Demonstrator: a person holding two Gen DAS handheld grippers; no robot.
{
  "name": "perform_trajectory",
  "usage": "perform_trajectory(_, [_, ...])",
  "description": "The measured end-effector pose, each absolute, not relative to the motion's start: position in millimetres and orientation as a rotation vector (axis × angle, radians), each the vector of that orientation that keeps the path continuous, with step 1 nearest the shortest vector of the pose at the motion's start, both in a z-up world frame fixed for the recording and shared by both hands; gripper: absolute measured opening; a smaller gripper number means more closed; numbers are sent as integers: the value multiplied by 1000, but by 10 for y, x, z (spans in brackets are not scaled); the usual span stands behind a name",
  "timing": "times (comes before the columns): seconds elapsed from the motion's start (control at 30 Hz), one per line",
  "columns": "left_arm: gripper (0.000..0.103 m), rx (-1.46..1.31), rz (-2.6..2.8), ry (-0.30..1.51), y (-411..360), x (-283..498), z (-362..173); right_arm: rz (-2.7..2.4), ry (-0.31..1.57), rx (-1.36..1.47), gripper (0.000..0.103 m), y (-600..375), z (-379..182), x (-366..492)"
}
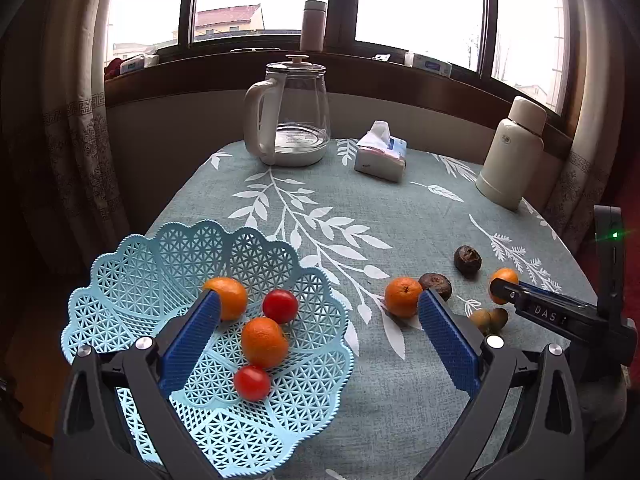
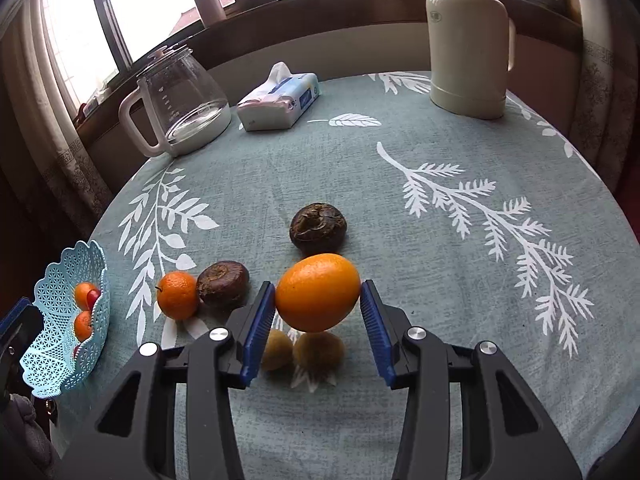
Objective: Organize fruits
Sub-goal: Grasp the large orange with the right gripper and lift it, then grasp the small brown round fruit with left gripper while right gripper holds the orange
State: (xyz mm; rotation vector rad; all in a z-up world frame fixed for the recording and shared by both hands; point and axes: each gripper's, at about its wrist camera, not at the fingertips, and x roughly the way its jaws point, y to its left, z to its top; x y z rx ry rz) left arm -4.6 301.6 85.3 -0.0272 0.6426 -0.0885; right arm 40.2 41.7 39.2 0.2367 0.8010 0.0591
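Right wrist view: my right gripper [image 2: 318, 300] pinches a big orange [image 2: 318, 292] between its blue pads [image 2: 259, 326], left pad touching it, right pad at its edge; whether it clears the cloth I cannot tell. Two small brownish-yellow fruits [image 2: 304, 354] sit just under it on the teal leaf-print tablecloth [image 2: 440, 280]. Dark brown wrinkled fruit [image 2: 318, 227] lies just behind; a second dark fruit [image 2: 222, 283] touches a small tangerine [image 2: 177, 295] to the left.

Left wrist view: my left gripper [image 1: 320, 312] is spread wide, holding nothing, over the near rim of the light-blue lattice basket [image 1: 132, 264]. Basket contents: two tangerines [image 1: 264, 342] and two small red fruits [image 1: 280, 306].

Readable writing: "DAS" on the side of the right gripper's finger, seen from the left wrist. Blue print on the tissue pack [image 2: 278, 98] is too small to read; logo on the cream thermos [image 2: 466, 40] is illegible. Glass kettle [image 2: 180, 100] stands at back left.
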Motion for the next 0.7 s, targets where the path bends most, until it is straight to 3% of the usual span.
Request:
perform_trajectory(0.4, [100,159,-299,650,1969,-135,584,-25,744,351,45,-207,406,207])
perform_trajectory(0.47, [95,189,-333,670,1820,-124,508,-27,734,354,45,-233,406,183])
perform_trajectory(0.7, [62,170,-441,781,1582,82,259,-20,725,384,45,-297,349,163])
